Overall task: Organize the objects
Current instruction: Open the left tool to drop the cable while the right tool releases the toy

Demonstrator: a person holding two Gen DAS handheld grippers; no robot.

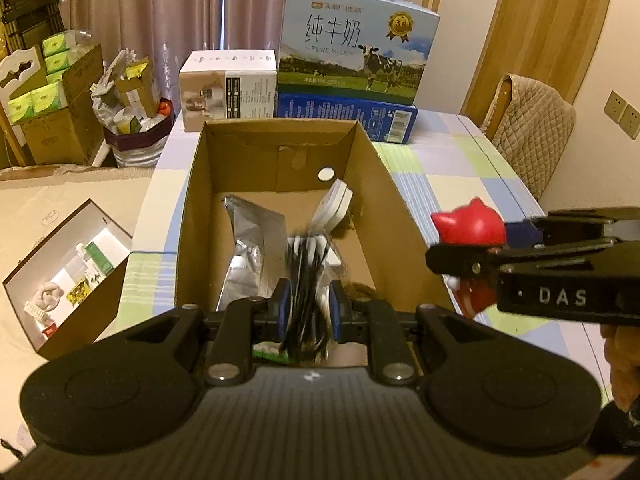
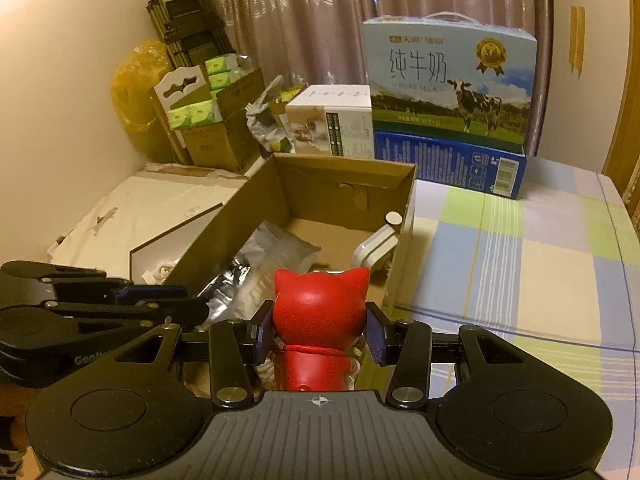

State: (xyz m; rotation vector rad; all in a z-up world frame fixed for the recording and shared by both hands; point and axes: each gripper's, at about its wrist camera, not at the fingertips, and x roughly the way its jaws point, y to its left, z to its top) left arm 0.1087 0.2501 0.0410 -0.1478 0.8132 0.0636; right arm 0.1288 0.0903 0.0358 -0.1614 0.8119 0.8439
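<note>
In the left wrist view my left gripper (image 1: pixel 308 308) hangs over the near end of an open cardboard box (image 1: pixel 280 125). Its blue pads are shut on a blurred bundle of black cables (image 1: pixel 308 280). A silver foil bag (image 1: pixel 248 240), a white plug adapter (image 1: pixel 334 204) and a small white disc (image 1: pixel 326 175) lie in the box. My right gripper (image 2: pixel 320 330) is shut on a red cat figure (image 2: pixel 320 304) beside the box's (image 2: pixel 344 166) near right corner. From the left wrist view, the right gripper (image 1: pixel 474 245) and figure (image 1: pixel 468 228) sit just right of the box.
The box rests on a table with a checked cloth (image 2: pixel 520 260). Behind it stand a milk carton case (image 1: pixel 352 40) on a blue box (image 1: pixel 344 116), and a white box (image 1: pixel 228 88). A padded chair (image 1: pixel 528 128) is at the far right. A lower open box (image 1: pixel 68 272) sits left.
</note>
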